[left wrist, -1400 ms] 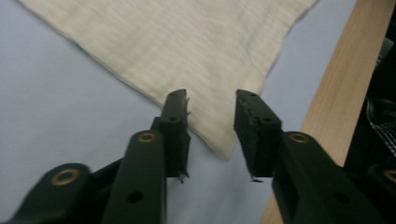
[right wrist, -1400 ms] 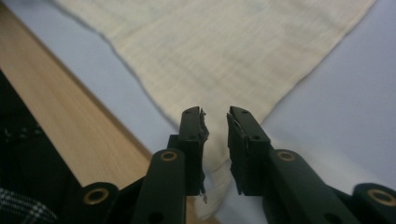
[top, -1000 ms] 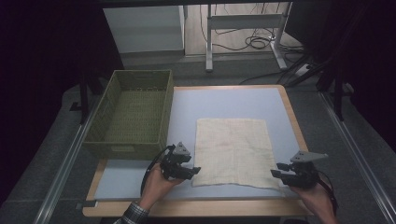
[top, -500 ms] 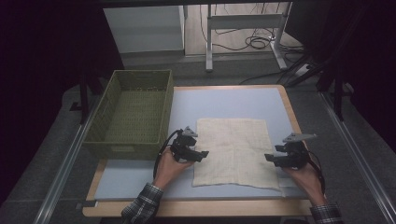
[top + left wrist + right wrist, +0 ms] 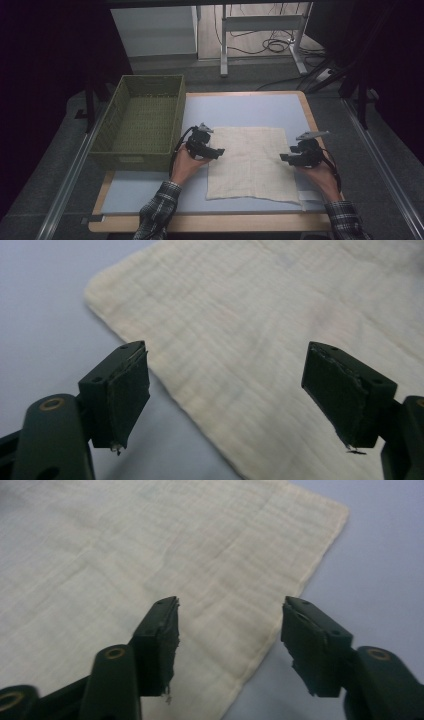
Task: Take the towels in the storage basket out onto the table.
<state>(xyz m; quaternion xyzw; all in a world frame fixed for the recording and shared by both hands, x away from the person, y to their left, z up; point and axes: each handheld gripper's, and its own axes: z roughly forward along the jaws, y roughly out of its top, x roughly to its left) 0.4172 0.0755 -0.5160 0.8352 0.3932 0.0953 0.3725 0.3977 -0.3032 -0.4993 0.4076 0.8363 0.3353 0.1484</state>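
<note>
- Two grippers over one cream cloth [image 5: 252, 162], spread flat on the pale blue table mat [image 5: 245, 107], just right of the green woven basket [image 5: 142, 122].
- Left gripper [image 5: 218, 151] at the cloth's left edge; jaws spread wide, just been opening, nothing clamped. In the left gripper view [image 5: 227, 405], edge of cloth [image 5: 280, 330] running between the pads, untouched.
- Right gripper [image 5: 285, 158] at the right edge; jaws parted, just been closing somewhat, nothing pinched yet. Right gripper view [image 5: 227, 640]: hem of cloth [image 5: 165, 550] between the pads.
- Judged light, limp, loosely woven; likely to sag and crease when lifted, not fragile, not slippery.
- Best taken at the two side hems or the far corners, one layer pinched per gripper, lifted evenly.
</note>
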